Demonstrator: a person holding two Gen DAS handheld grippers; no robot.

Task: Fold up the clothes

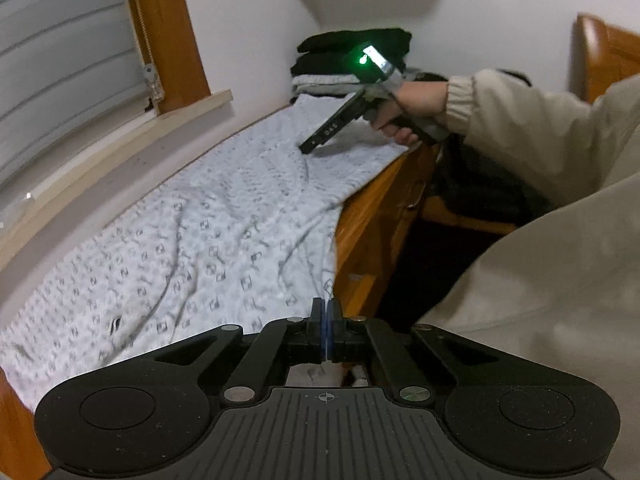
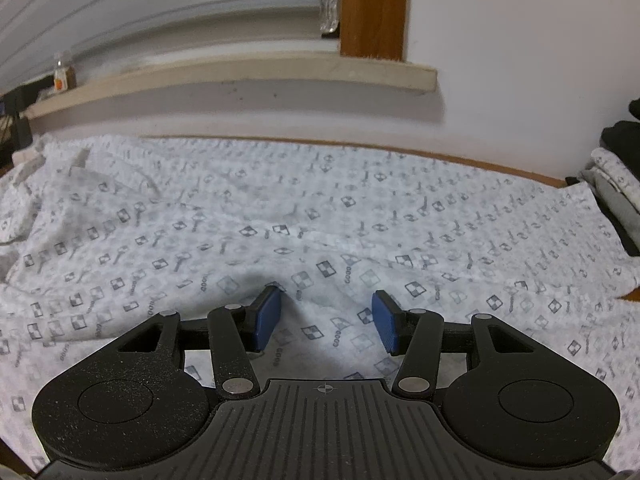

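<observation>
Patterned white garment [image 1: 208, 216] is lying spread across the top of a wooden dresser [image 1: 372, 216], running along its back edge under the windowsill [image 1: 192, 110]. Its near hem is hanging over the dresser's front edge, and the cloth is still showing diagonal wrinkles. A stack of folded clothes [image 1: 352, 60] is sitting at the dresser's far end, against the wall corner.

Left gripper [image 1: 327, 320] is sitting at the front edge, where the hem is drooping. Blue pads are pressed together; can't tell whether any cloth is caught between them. Reading it as clenched, grip unconfirmed.

Right gripper [image 2: 326, 322] is hovering low over the middle of the garment, jaws standing apart, nothing between the pads. Cloth is bunching into a small ridge under the gap. Left view is showing the same tool near the far end, held in the person's hand [image 1: 404, 108], tip angled down toward the fabric.

Step, my read: laying out and smoothing is wrapping up and the first fold is being set up. No fold is visible yet.

Next move is calling for:
- confirming the left pinch is actually holding the hem
- right closing on a matching edge or corner, not mid-panel
- lifting both together so the fold line stays straight
- keeping clear of the stack
</observation>
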